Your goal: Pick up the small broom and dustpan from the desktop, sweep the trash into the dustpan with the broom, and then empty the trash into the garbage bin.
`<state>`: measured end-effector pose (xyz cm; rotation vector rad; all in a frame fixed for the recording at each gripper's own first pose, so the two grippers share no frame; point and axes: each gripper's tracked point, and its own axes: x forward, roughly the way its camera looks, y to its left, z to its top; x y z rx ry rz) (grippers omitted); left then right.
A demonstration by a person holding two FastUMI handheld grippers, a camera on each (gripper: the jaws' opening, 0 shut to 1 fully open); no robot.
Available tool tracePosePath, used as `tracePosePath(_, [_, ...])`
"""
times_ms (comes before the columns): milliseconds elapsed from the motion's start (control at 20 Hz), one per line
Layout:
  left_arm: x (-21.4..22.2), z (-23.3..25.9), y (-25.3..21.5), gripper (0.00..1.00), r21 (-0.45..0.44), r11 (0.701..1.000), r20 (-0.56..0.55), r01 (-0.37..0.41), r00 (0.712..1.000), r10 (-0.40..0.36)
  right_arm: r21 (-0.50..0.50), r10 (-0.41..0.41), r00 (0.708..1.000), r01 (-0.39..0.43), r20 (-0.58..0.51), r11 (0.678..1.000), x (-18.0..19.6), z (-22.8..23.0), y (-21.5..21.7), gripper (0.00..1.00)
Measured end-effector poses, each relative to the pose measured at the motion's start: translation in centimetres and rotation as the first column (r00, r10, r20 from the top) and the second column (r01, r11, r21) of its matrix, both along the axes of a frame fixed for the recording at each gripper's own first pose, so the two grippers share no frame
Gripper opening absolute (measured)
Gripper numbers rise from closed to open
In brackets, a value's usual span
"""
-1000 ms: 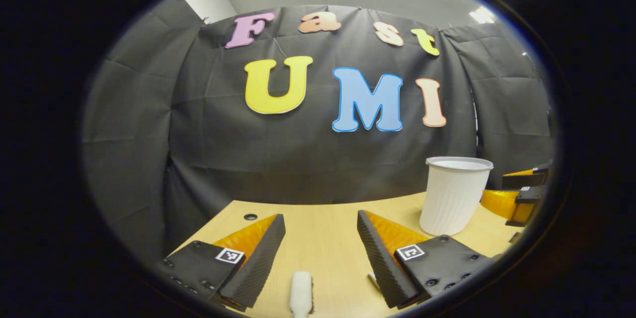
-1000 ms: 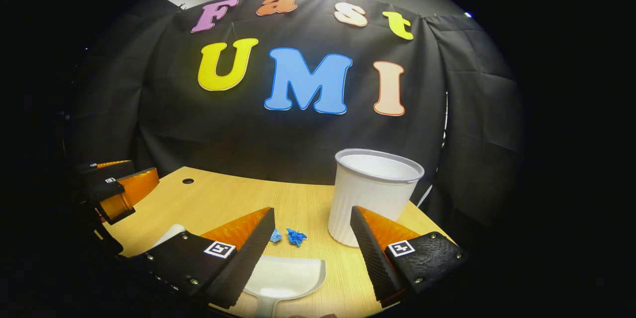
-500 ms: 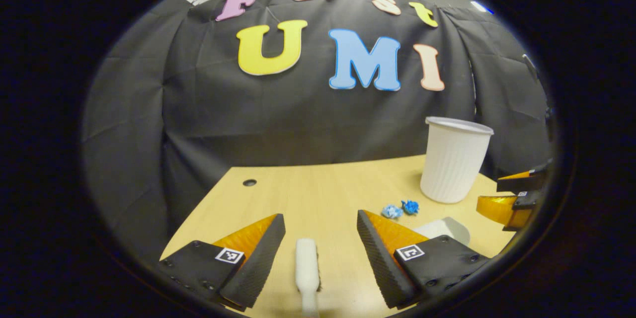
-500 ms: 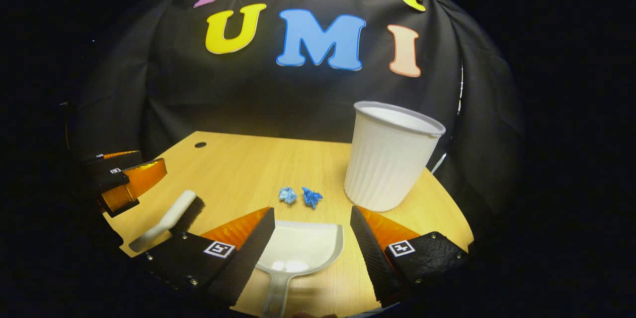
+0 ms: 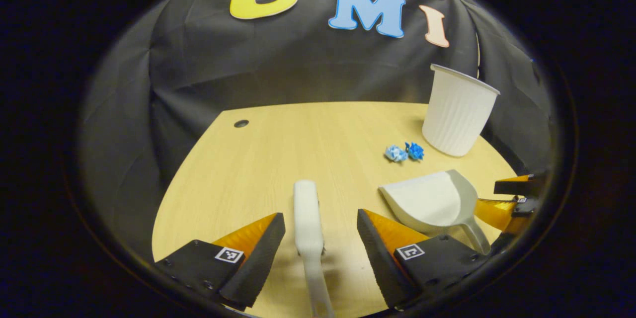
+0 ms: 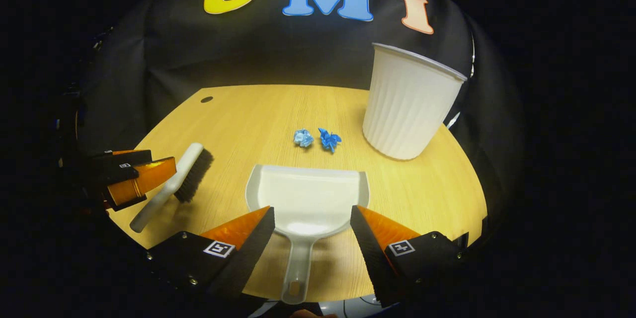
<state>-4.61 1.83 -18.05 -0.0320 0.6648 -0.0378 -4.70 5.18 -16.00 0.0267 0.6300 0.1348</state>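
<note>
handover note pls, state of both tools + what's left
Left tool: open, straddling the broom handle, not gripping.
Right tool: open, astride the dustpan handle, not gripping.
Broom and dustpan both lie flat on the desk. Two blue scraps sit just beyond the dustpan mouth; bin stands upright right of them.
Done: nothing picked up.
Left: grasp both, sweep scraps into dustpan, tip into bin.
</note>
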Motion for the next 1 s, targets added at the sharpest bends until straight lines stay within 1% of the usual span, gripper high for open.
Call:
tracePosePath(100, [-0.6, -1.7, 0.2, 0.96, -0.003, 1.0, -0.072, 0.0, 0.997, 0.0, 0.002, -0.009, 0.998, 0.009, -0.058, 1.0, -0.4, -1.2, 0.0, 0.96])
tracePosePath(200, [-1.3, -3.3, 0.4, 0.99, -0.006, 1.0, -0.137, 0.0, 0.991, 0.0, 0.015, -0.014, 0.993, 0.016, -0.113, 1.0, -0.9, -2.3, 0.0, 0.96])
tracePosePath(300, [-2.0, -4.4, 0.6, 0.99, 0.01, 1.0, -0.186, 0.012, 0.982, -0.01, 0.028, -0.018, 0.984, 0.023, -0.176, 0.999, -1.3, -3.8, 0.2, 0.96])
tracePosePath(450, [-2.0, -5.8, 0.3, 0.99, 0.021, 0.999, -0.24, 0.035, 0.97, -0.029, 0.028, -0.005, 0.966, 0.013, -0.257, 1.0, -1.5, -5.6, 0.4, 0.96])
tracePosePath(500, [-1.9, -6.2, 0.3, 0.96, 0.021, 0.999, -0.251, 0.039, 0.967, -0.032, 0.028, 0.002, 0.96, 0.006, -0.28, 1.0, -1.5, -6.0, 0.5, 0.96])
tracePosePath(600, [-1.6, -7.0, 0.4, 0.96, 0.027, 0.998, -0.273, 0.048, 0.961, -0.039, 0.049, 0.031, 0.948, -0.016, -0.318, 0.999, -1.3, -6.9, 1.3, 0.96])
tracePosePath(650, [-1.4, -7.3, 0.5, 0.99, 0.027, 0.998, -0.285, 0.051, 0.958, -0.041, 0.058, 0.04, 0.943, -0.022, -0.332, 0.998, -1.0, -7.3, 1.6, 0.96])
tracePosePath(700, [-1.3, -7.6, 0.6, 0.96, 0.028, 0.998, -0.296, 0.05, 0.954, -0.039, 0.059, 0.043, 0.939, -0.025, -0.342, 0.998, -0.7, -7.5, 1.7, 0.96])
tracePosePath(750, [-1.0, -7.9, 0.7, 0.87, 0.031, 0.998, -0.302, 0.048, 0.953, -0.037, 0.058, 0.045, 0.937, -0.027, -0.346, 0.998, -0.4, -7.8, 1.9, 0.96])
tracePosePath(800, [-0.7, -8.1, 0.8, 0.84, 0.039, 0.998, -0.304, 0.046, 0.952, -0.032, 0.055, 0.043, 0.935, -0.025, -0.352, 0.998, -0.2, -7.8, 1.8, 0.96])
tracePosePath(850, [-0.7, -8.2, 0.9, 0.82, 0.043, 0.998, -0.31, 0.047, 0.95, -0.031, 0.057, 0.045, 0.932, -0.027, -0.359, 0.998, -0.1, -8.0, 1.9, 0.89])
tracePosePath(900, [-0.7, -8.1, 1.0, 0.72, 0.045, 0.998, -0.315, 0.046, 0.949, -0.029, 0.06, 0.05, 0.929, -0.03, -0.366, 0.998, 0.1, -8.1, 1.9, 0.88])
tracePosePath(950, [-0.4, -8.3, 1.2, 0.75, 0.054, 0.997, -0.319, 0.046, 0.947, -0.026, 0.058, 0.051, 0.926, -0.032, -0.375, 0.998, 0.4, -8.5, 1.9, 0.85])
tracePosePath(1000, [-0.2, -8.5, 1.2, 0.65, 0.057, 0.997, -0.321, 0.046, 0.947, -0.025, 0.052, 0.052, 0.923, -0.034, -0.38, 0.998, 0.3, -8.6, 1.7, 0.81])
